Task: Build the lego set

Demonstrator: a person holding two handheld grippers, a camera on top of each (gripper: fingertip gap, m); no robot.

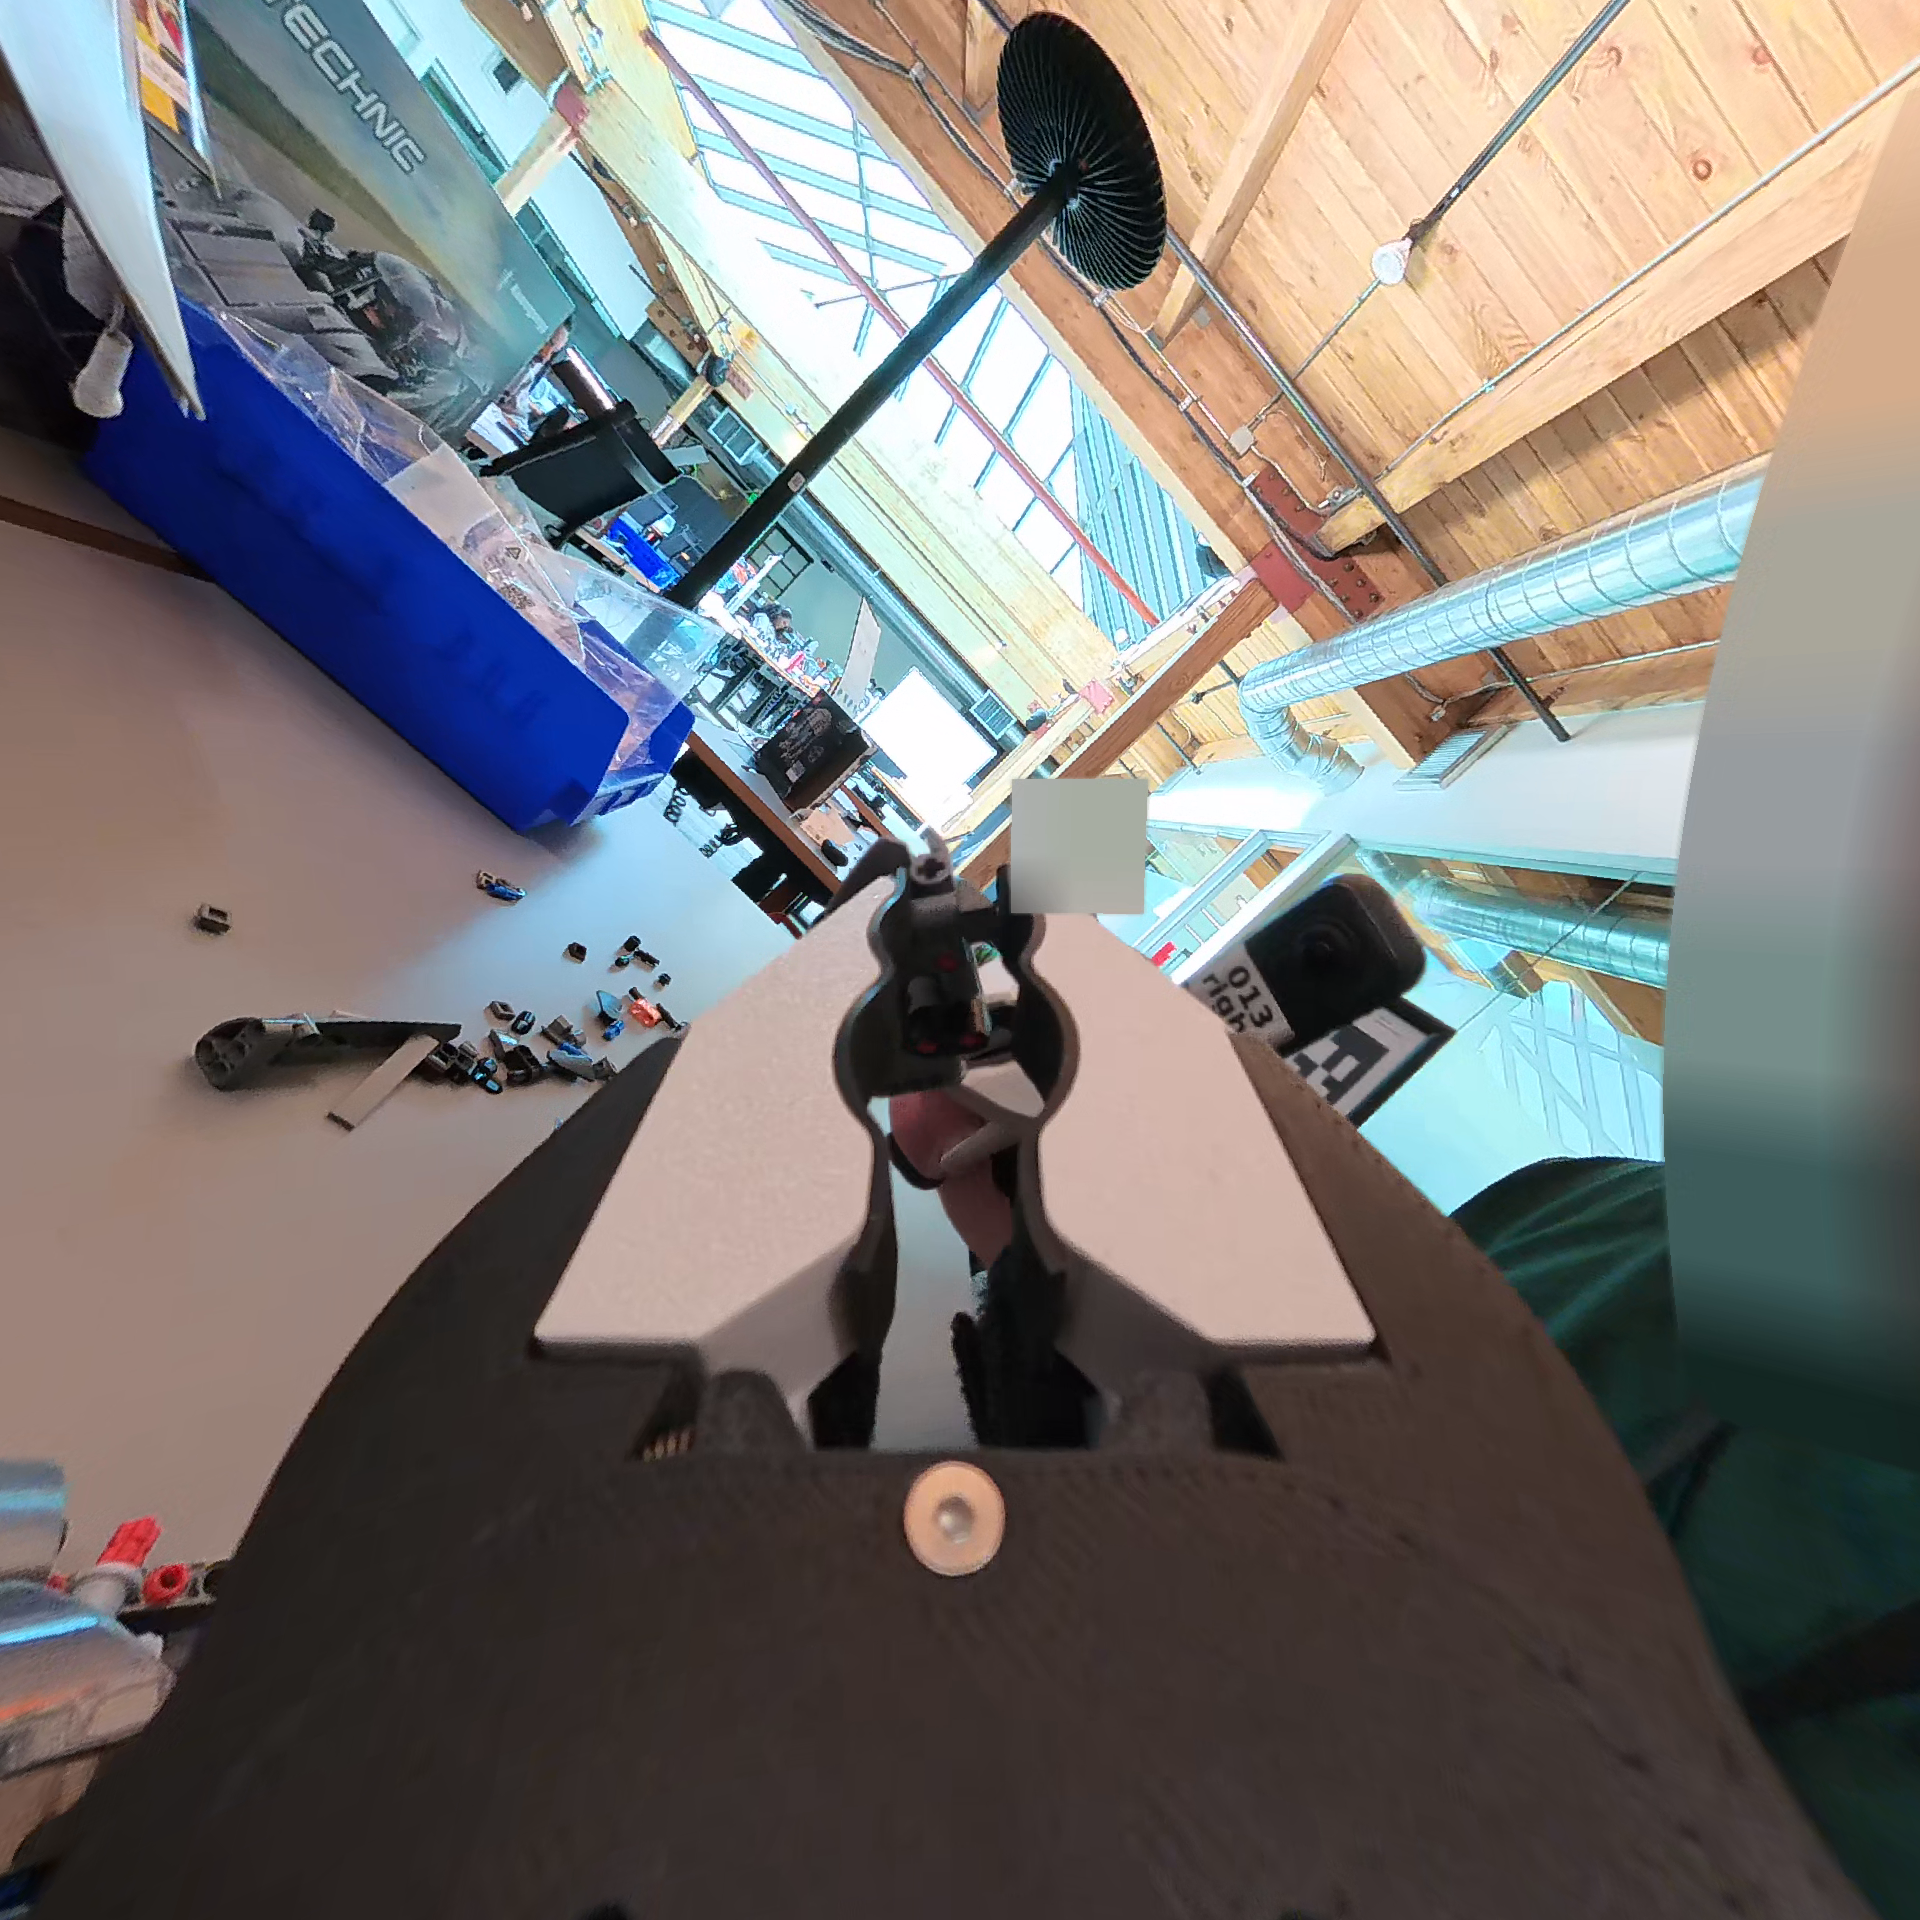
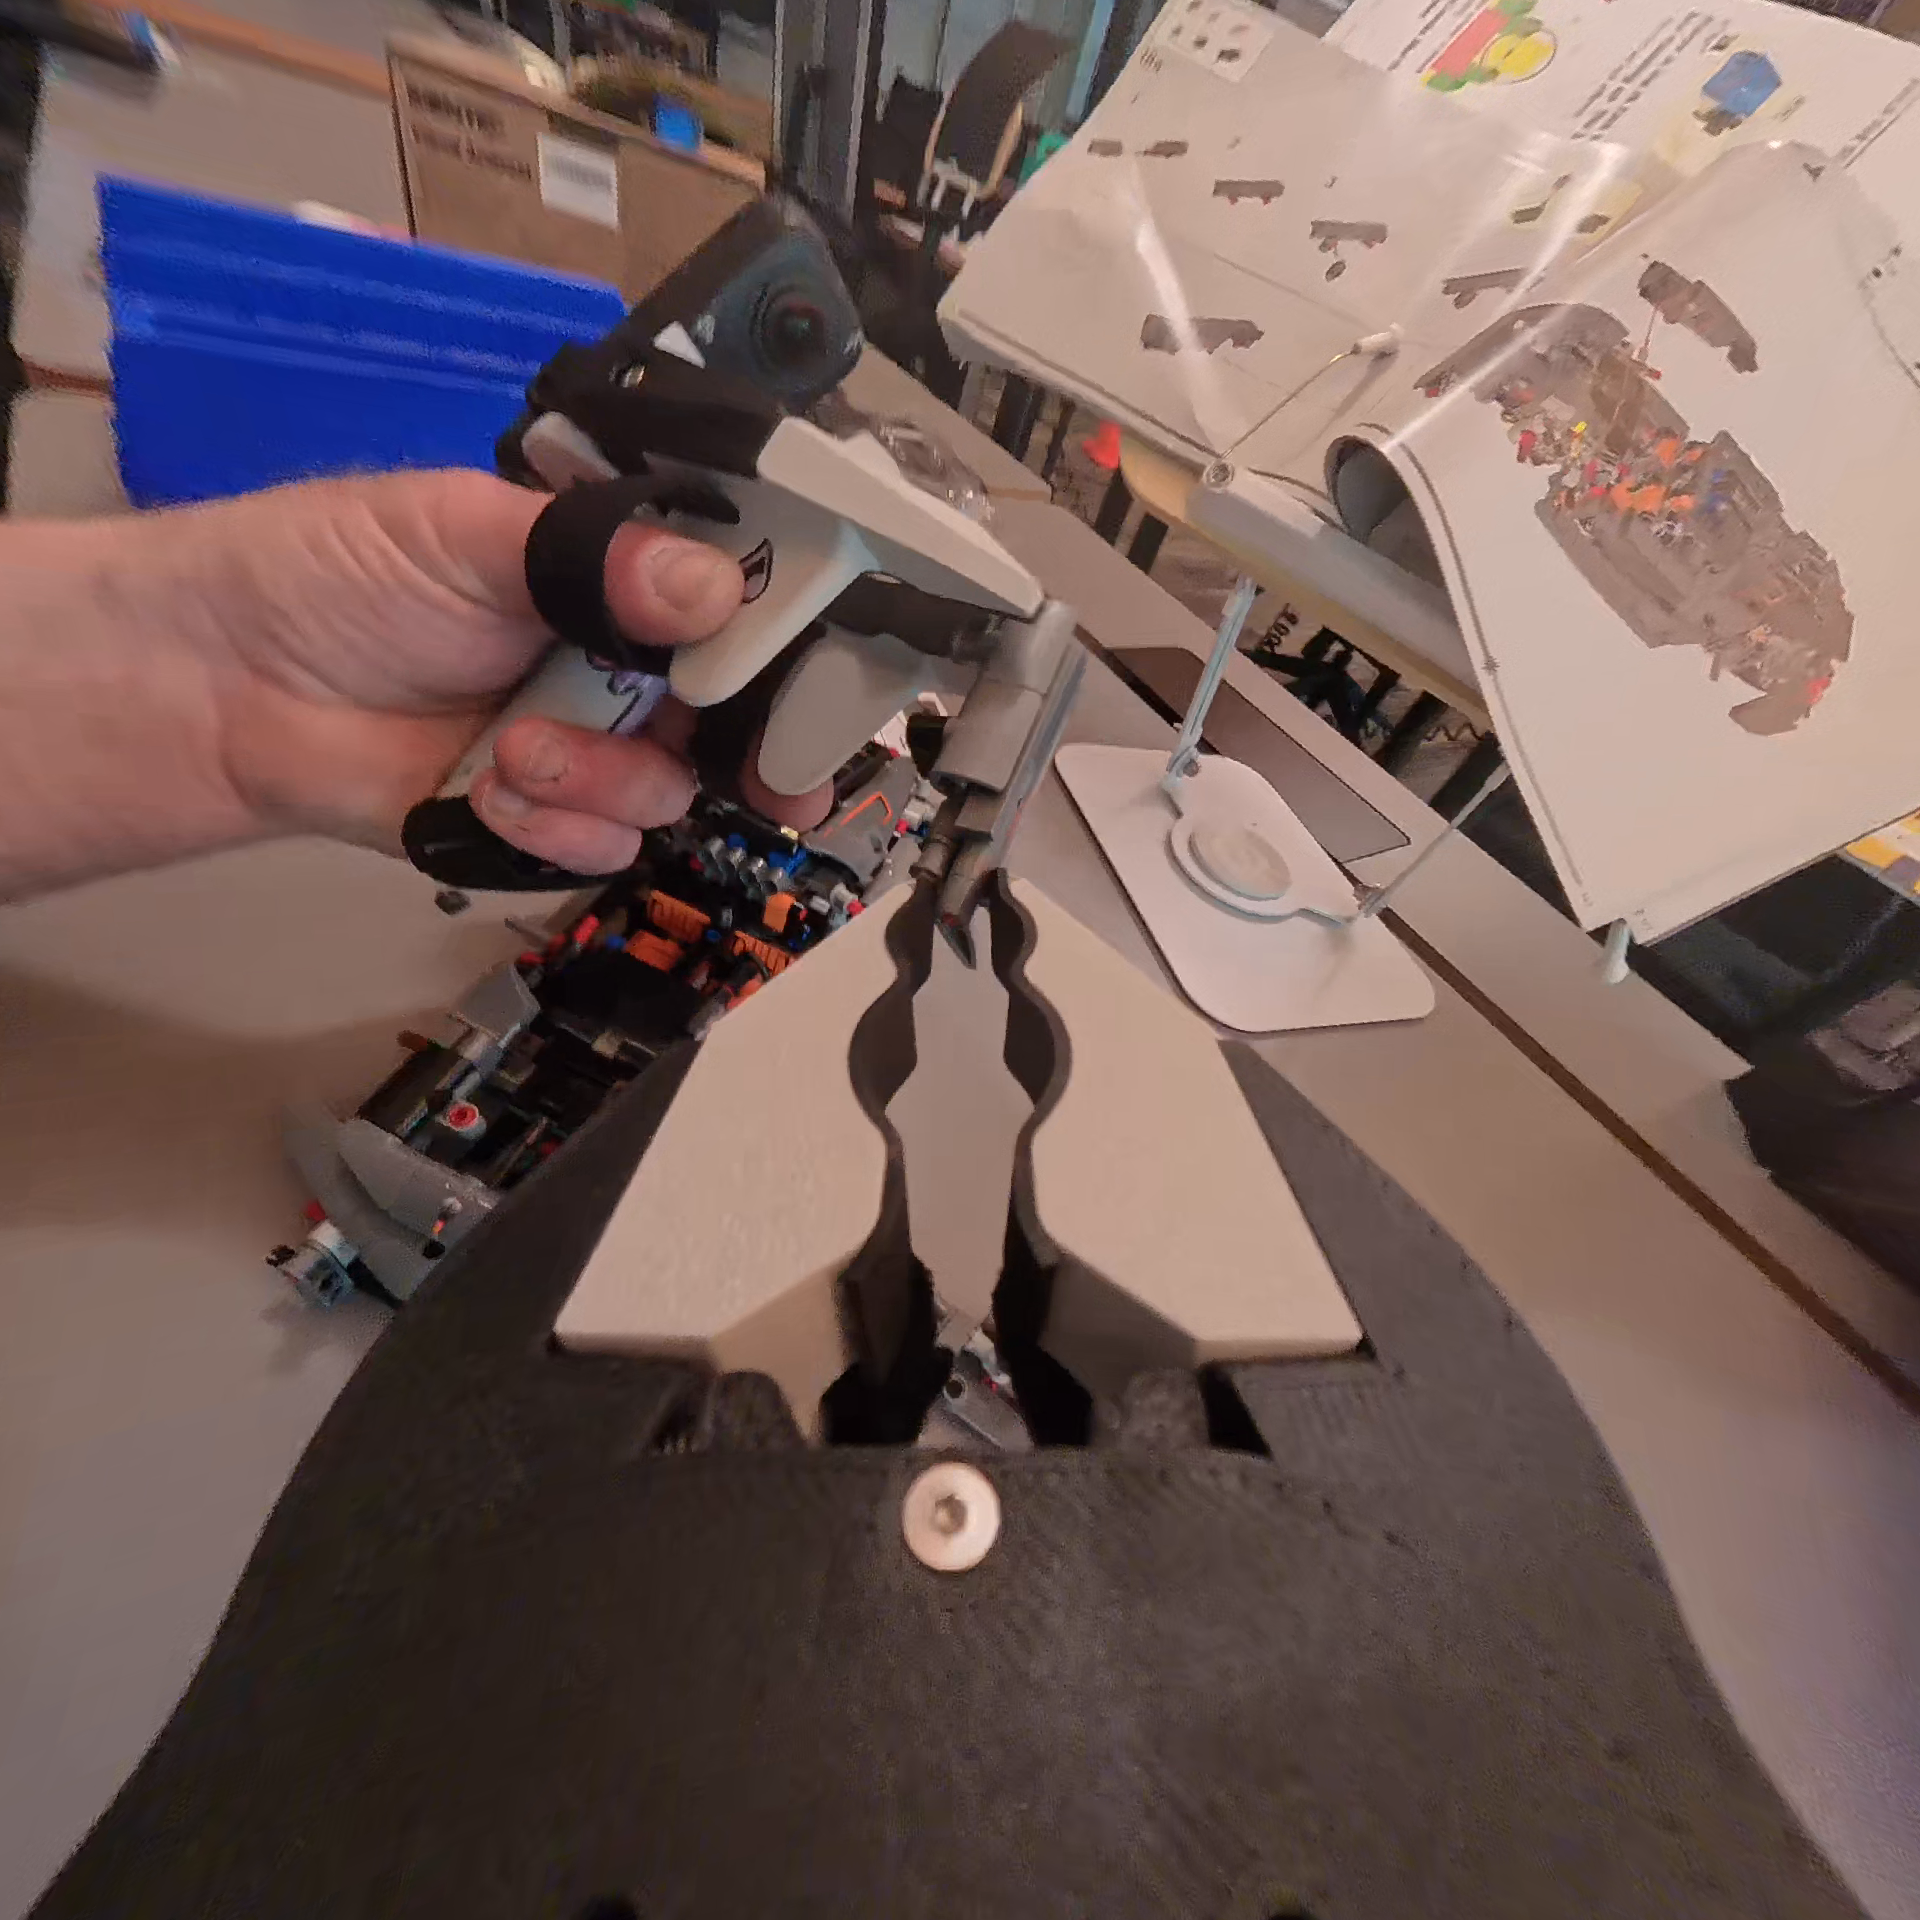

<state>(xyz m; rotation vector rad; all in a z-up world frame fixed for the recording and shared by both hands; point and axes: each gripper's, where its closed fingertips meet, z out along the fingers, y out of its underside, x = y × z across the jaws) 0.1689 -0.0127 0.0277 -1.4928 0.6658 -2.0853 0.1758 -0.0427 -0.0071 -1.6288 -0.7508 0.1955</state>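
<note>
My left gripper (image 1: 951, 935) is shut on a small dark grey lego sub-assembly (image 1: 935, 977) with red pins and holds it up in the air. In the right wrist view a hand holds the left gripper (image 2: 997, 665), and the grey sub-assembly (image 2: 987, 727) hangs down from its fingertips. My right gripper (image 2: 956, 904) has its jaws nearly together around the dark lower end of that sub-assembly. The large black, grey and orange lego model (image 2: 665, 977) lies on the table below. Loose small pieces (image 1: 520, 1039) lie scattered on the table.
An open instruction booklet (image 2: 1558, 416) rests on a white stand (image 2: 1268, 935) at the right. A blue bin (image 2: 312, 332) and a cardboard box (image 2: 520, 156) stand at the back left. The set's box (image 1: 343, 229) leans behind the blue bin (image 1: 364, 592). Left tips to right tips: about 5 cm.
</note>
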